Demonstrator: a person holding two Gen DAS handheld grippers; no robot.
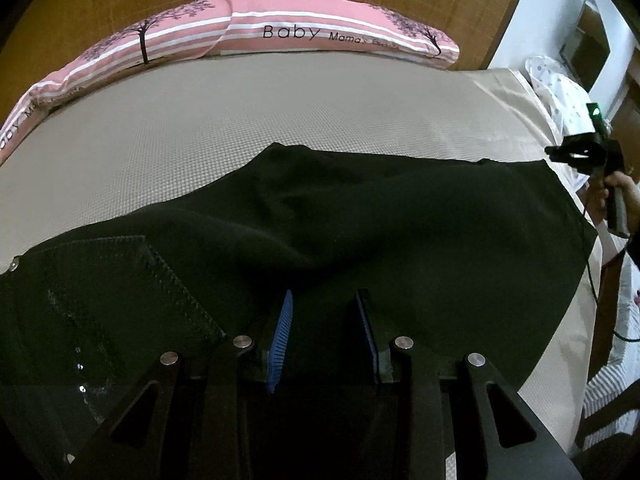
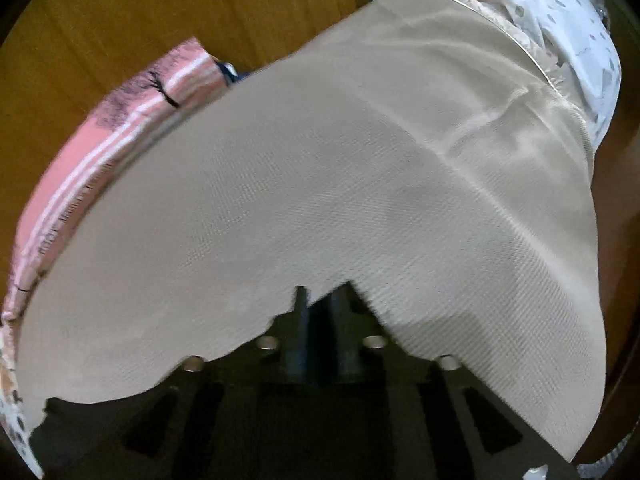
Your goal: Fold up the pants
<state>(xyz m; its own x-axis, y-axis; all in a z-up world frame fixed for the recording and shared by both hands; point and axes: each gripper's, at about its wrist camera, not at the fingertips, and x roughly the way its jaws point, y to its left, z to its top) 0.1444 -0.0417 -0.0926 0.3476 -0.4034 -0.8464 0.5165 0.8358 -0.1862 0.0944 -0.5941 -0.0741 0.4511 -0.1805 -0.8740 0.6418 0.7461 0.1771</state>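
**Black pants on beige bed: handling notes**

Item: black woven-cloth pants [image 1: 360,220], spread across the near part of a beige textured bed sheet [image 1: 200,120], one end toward the right edge of the bed, the stitched patch pocket [image 1: 100,288] and a metal rivet [image 1: 15,266] toward the left; a long pink striped printed pillow [image 1: 280,28] lies along the far edge.

Handling, as judged: soft, limp, light to moderate in weight; it sags and rumples where unsupported, as the central wrinkle suggests; not fragile, not slippery; seams, hems and the pocket edge look like the firmest places to pinch.

Left gripper [image 1: 326,320]: blue-padded jaws partly apart, poised over the near edge of the cloth; dark fabric shows between the pads, but whether they press on it cannot be told.

Right gripper [image 2: 320,304]: jaws nearly together in the blurred right wrist view, a narrow gap showing, nothing visibly held; it sits beyond the right end of the pants, over bare sheet.
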